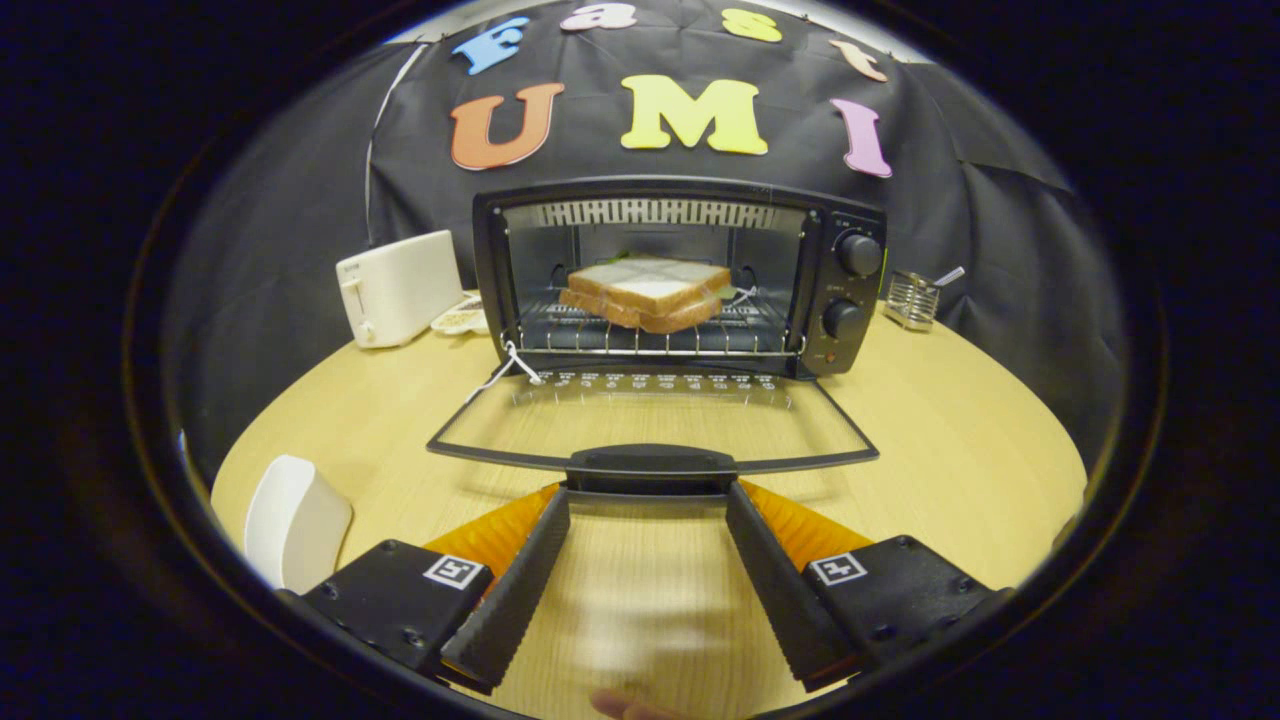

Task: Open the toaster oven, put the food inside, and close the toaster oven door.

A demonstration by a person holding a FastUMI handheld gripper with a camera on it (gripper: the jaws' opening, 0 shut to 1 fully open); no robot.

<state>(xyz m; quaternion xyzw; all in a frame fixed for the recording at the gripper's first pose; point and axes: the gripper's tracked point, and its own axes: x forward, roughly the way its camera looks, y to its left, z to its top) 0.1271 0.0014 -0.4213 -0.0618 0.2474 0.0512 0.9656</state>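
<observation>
Wooden counter [960, 440] carries a black toaster oven [680, 275] standing against the booth's dark cloth wall. Its glass door [650, 420] is folded fully down, lying flat toward the camera, with the door handle [650, 468] at its near edge. A sandwich [645, 293] of white bread sits on the wire rack [650, 335] inside the oven cavity, roughly centred. Two knobs [858, 254] are set one above the other on the oven's right-hand panel. A white string [505, 368] hangs near the left hinge of the door. The hand-held gripper [648, 497] is spread wide and holds nothing; its two fingertips [552, 505] reach just up to the door handle, one at each end of it, and whether they touch it cannot be told. A white pop-up toaster [398, 288] stands to the left of the oven, with a small plate [458, 318] between the two. A wire holder [910, 298] with a utensil in it stands to the right of the oven. A white curved object [295, 520] lies on the counter beside the left finger.
</observation>
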